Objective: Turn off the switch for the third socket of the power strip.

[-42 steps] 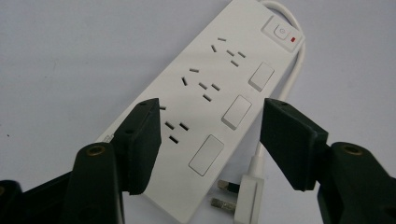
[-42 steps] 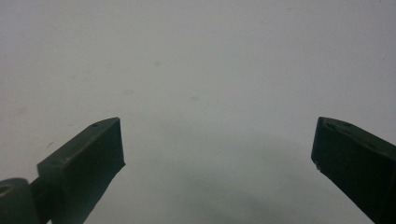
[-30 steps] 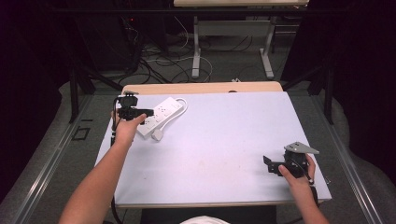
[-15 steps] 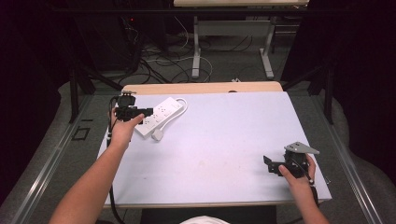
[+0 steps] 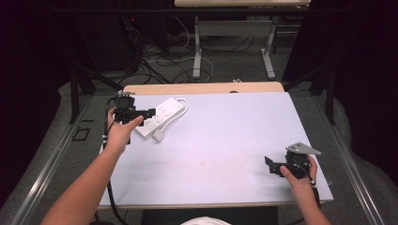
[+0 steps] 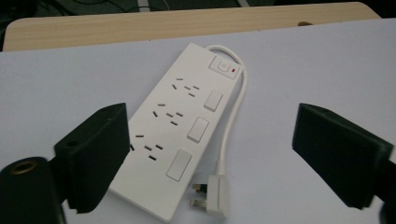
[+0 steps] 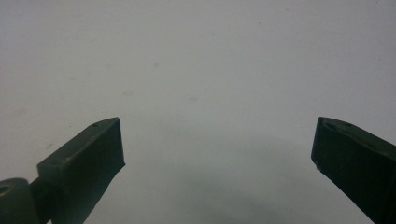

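power strip lies flat at far left of table, plug and cord beside it. left gripper jaws just opened wide, nothing pinched, hovering above strip: strip looks released. right gripper spread apart, empty, resting near right edge.

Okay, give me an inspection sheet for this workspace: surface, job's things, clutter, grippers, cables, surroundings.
Surface: pale table top, wooden strip along the far edge.
Job's things: white power strip lying flat, three socket sets, its plug resting beside it.
Clutter: nothing seen.
Grippers: left gripper open, jaws just been opening, above the strip and not gripping it; right gripper open over bare table.
Cables: strip's white cord looped alongside it.
Surroundings: dark floor, cables, table legs beyond.
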